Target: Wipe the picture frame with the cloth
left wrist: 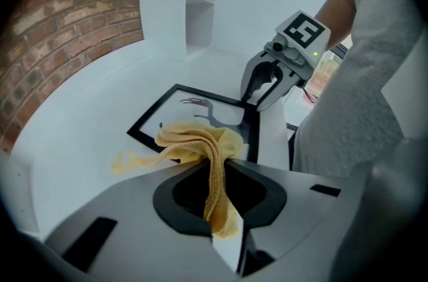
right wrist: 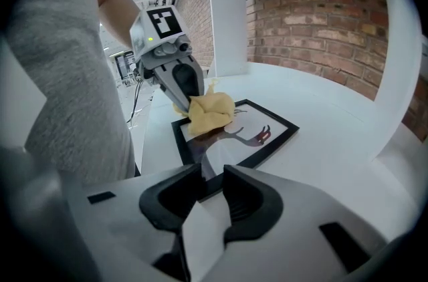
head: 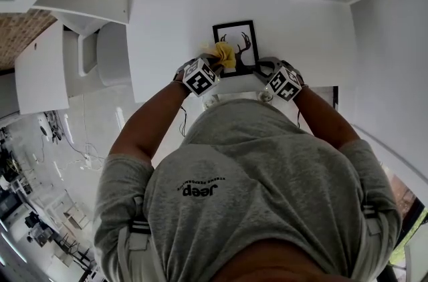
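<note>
The left gripper [left wrist: 217, 170] pinched the yellow cloth [left wrist: 194, 140], bunched on the glass of the picture frame [left wrist: 187, 110]. The right gripper [right wrist: 208, 180] clamped that frame's near edge, just beside the cloth.

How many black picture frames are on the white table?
1. The black picture frame lies flat on the white table before the person, a yellow cloth over its left side. None appears hidden.

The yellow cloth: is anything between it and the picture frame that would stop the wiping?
Nothing visible. The cloth, pinched in the left hand-held gripper, lies on the picture frame, on its glass; the right hand-held gripper only grips the frame's edge.
</note>
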{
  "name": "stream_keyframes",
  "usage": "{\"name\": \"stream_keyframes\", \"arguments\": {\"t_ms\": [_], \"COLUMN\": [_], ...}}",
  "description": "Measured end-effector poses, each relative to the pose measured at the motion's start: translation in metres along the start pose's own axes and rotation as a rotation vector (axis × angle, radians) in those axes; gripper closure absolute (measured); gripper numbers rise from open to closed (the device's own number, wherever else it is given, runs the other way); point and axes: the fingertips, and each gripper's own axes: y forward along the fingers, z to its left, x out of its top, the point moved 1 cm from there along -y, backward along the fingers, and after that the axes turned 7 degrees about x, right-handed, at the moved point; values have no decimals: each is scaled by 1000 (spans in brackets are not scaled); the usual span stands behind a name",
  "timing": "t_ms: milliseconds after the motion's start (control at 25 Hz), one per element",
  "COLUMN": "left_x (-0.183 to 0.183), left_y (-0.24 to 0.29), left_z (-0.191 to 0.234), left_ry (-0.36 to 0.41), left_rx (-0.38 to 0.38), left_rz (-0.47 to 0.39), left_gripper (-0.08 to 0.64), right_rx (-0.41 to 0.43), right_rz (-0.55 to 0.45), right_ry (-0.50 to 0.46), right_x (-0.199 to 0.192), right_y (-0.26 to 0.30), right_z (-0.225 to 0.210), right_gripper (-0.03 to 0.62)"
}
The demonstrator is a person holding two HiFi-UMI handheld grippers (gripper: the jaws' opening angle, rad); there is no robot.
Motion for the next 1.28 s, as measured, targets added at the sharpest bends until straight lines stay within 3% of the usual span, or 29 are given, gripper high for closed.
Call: {"name": "stream_keyframes", "arguments": {"t_ms": [280,440,680,1040,1280], "left_x": [-21,-27,-25,-27,-24], "left_y": [-10,-9,-9,-8,-12], "left_z": [-45,-47,-46,-45,-44], "left_ry": [-40,-48,-51,-75,-96], "left_rx": [-70,-66,-54,-42,-38], "left_rz": [-12,-6,6,1,-7], "left_gripper": [494,494,494,494,494], "right_rx": [-2,-3,-54,-30,-19], "right_rz": [4,22,59,42,28], "right_ry": [3,-1,-84,58,98], "right_x": [1,1,4,0,-1], "right_y": [0,2,0,2,2], "right_z": [2,2,1,-3,-5], "right_gripper": [483,483,456,448,446]}}
